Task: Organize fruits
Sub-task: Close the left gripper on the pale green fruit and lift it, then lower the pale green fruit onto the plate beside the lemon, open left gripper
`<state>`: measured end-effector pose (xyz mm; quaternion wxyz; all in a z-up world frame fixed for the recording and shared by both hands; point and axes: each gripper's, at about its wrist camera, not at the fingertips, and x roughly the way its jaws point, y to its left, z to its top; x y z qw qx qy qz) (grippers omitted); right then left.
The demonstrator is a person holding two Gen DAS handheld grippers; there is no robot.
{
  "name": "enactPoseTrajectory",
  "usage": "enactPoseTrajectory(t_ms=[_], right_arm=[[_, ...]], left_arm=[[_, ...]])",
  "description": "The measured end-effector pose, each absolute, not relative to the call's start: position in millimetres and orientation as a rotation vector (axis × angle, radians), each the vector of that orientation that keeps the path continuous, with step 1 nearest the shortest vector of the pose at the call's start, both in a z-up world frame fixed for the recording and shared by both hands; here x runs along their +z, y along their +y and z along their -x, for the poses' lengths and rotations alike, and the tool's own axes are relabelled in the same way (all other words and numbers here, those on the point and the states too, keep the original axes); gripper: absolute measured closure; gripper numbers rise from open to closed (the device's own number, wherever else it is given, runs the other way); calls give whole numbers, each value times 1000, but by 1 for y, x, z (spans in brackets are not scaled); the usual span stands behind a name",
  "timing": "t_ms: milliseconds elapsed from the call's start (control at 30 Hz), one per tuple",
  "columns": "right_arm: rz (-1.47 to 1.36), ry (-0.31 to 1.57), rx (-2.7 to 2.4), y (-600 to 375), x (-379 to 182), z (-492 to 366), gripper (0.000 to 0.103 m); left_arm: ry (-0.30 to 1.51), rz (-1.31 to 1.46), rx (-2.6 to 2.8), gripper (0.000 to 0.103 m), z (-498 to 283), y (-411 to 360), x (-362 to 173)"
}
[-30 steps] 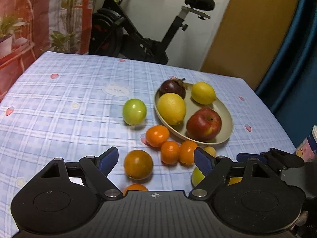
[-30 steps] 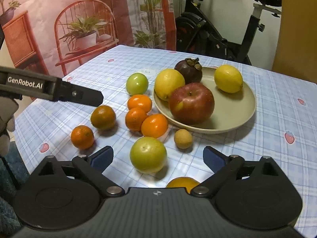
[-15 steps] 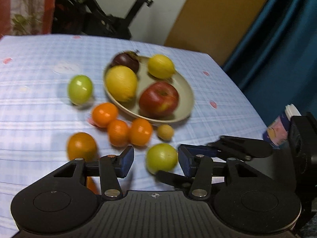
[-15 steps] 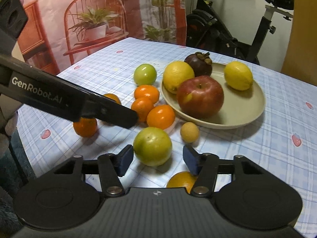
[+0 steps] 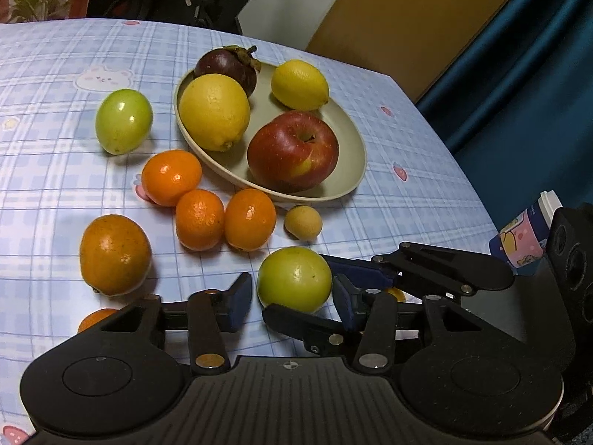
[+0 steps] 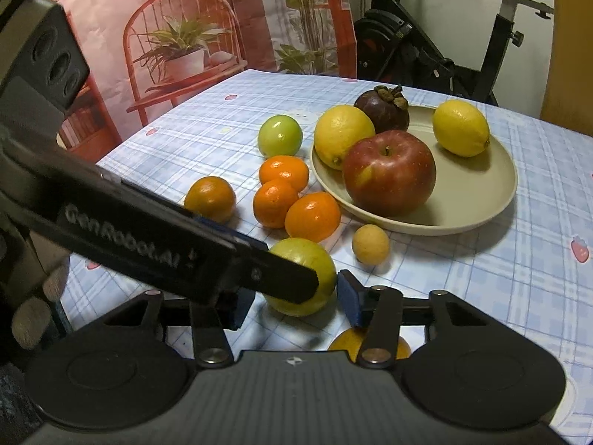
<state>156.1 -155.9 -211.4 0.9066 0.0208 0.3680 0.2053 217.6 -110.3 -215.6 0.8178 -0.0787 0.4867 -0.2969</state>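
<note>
A green fruit [image 5: 294, 278] lies on the checked tablecloth near the front edge, and both grippers are around it. My left gripper [image 5: 292, 298] is closing, with a thin gap still showing at each blue pad. My right gripper [image 6: 296, 302] is closing too; its right pad is nearly at the green fruit [image 6: 307, 259], and its left pad is half hidden behind the left gripper's finger [image 6: 166, 241]. The right gripper's fingers [image 5: 426, 270] cross in from the right. A beige plate [image 5: 348, 129] holds a red apple [image 5: 292, 150], two lemons and a mangosteen.
Loose on the cloth are three tangerines [image 5: 200, 218], a larger orange [image 5: 115, 254], a second green fruit [image 5: 124, 120] and a small tan fruit [image 5: 303, 221]. Another orange [image 6: 350, 341] lies under the right gripper. A printed cup [image 5: 519, 233] stands beyond the table's right edge.
Both grippers' jaws have narrowed from wide apart. The left gripper has swung down and to the right onto the near green fruit, crossing the right gripper, which has stayed put.
</note>
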Motion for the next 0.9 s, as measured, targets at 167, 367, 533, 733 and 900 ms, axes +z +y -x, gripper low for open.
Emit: enactPoseTrajectory(t_ms=[167,367,533,733,900], right_arm=[[-56,748,413,-158,-206,-154,54],[-82,672,390,-176,-175,-156,54],[-94,629,371,-204,-145,-173,54],[-87,619,339,-228,-126,-198,54],[-123,618,326,-237,-129,-220,54]], left_arm=[[1013,138,-656,56,-220,-116,-205],[917,87,-705,56,-233,-130,-166],[855,77,-760,56,-261,-154,-138],[876,46,-815,56,-301,-179,-127],[920,5,-825,56,-331,-187,-128]])
